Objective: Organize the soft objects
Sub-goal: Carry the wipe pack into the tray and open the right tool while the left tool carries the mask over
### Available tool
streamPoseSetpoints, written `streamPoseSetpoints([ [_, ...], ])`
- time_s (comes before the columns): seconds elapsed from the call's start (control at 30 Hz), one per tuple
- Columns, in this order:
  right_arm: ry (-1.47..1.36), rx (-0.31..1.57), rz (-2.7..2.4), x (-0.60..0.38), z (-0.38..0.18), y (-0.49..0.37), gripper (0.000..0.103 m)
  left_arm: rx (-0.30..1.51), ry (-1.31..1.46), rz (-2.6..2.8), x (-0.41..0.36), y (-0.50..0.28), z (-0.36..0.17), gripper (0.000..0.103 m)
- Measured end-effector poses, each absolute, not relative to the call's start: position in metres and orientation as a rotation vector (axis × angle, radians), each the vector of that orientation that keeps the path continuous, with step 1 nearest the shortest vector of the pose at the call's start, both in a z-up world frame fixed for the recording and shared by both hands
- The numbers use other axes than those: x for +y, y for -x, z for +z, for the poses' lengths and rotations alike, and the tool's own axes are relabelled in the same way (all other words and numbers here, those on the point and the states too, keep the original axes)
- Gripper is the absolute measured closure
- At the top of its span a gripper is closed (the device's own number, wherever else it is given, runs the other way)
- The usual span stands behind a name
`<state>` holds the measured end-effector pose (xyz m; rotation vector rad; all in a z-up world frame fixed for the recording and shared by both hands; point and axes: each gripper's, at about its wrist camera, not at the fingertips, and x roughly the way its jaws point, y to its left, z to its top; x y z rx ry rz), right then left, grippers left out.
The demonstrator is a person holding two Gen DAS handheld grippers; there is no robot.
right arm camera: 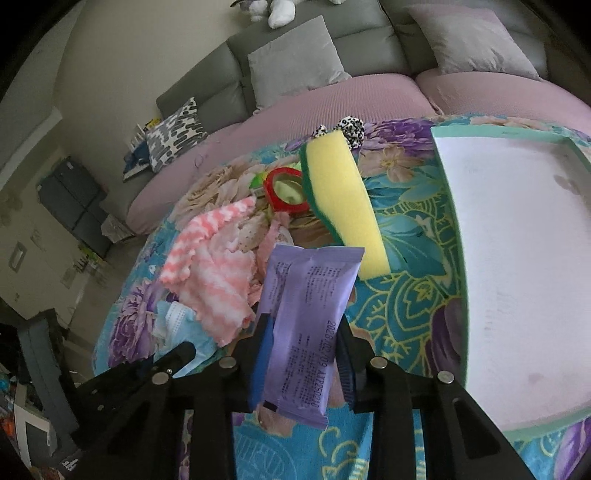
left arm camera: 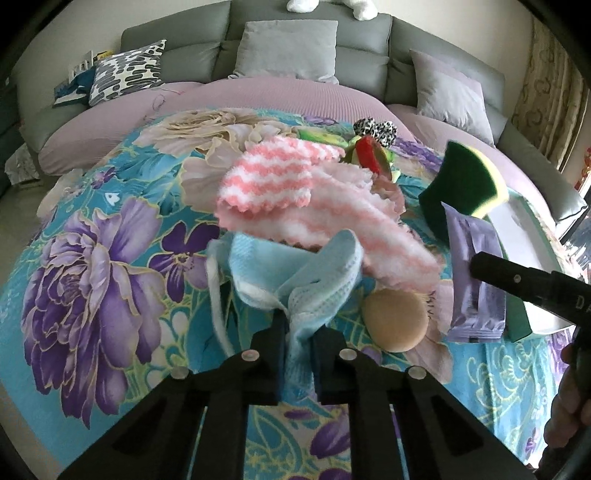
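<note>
My left gripper [left arm camera: 300, 328] is shut on a light blue face mask [left arm camera: 295, 269] and holds it above the floral cloth. My right gripper [right arm camera: 303, 325] is shut on a purple tissue pack [right arm camera: 304, 314], also seen in the left wrist view [left arm camera: 474, 273]. A yellow and green sponge [right arm camera: 341, 199] leans behind the pack. A pink and white fluffy cloth [left arm camera: 295, 192] lies in the middle of the pile. A tan round puff [left arm camera: 395, 319] lies beside the mask. A white tray with a green rim [right arm camera: 448, 192] sits to the right.
A red tape roll [right arm camera: 286, 190] and a leopard-print item [right arm camera: 351, 127] lie behind the pile. The floral cloth [left arm camera: 110, 240] covers a table before a grey sofa [left arm camera: 295, 22] with cushions. A dark cabinet [right arm camera: 74, 199] stands far left.
</note>
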<state>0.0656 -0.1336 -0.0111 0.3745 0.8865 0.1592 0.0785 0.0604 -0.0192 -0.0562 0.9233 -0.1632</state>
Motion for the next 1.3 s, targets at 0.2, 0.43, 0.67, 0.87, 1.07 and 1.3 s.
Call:
streamPoseSetpoints([
  [0.2,-0.391,0.871,0.159,-0.143,0.002,-0.047,0.068,0.89,0.049,-0.165,0.061,-0.064,-0.001,0.092],
  [0.43,-0.391,0.829,0.153,-0.155,0.024,-0.026,0.068,0.84,0.041,-0.179,0.053,-0.046,0.029,0.092],
  [0.67,-0.413,0.788,0.108,-0.193,0.049,-0.005,0.068,0.788,-0.013,-0.234,0.02,-0.041,0.063,0.092],
  [0.87,-0.391,0.775,0.015,-0.24,0.064,0.005,0.068,0.765,-0.061,-0.322,-0.028,-0.046,0.084,0.092],
  [1.07,-0.365,0.819,-0.105,-0.295,0.06,0.005,0.068,0.805,-0.093,-0.45,-0.091,-0.065,0.088,0.092],
  [1.3,-0.345,0.9,-0.231,-0.35,0.04,-0.01,0.068,0.898,-0.067,-0.537,-0.156,-0.097,0.074,0.092],
])
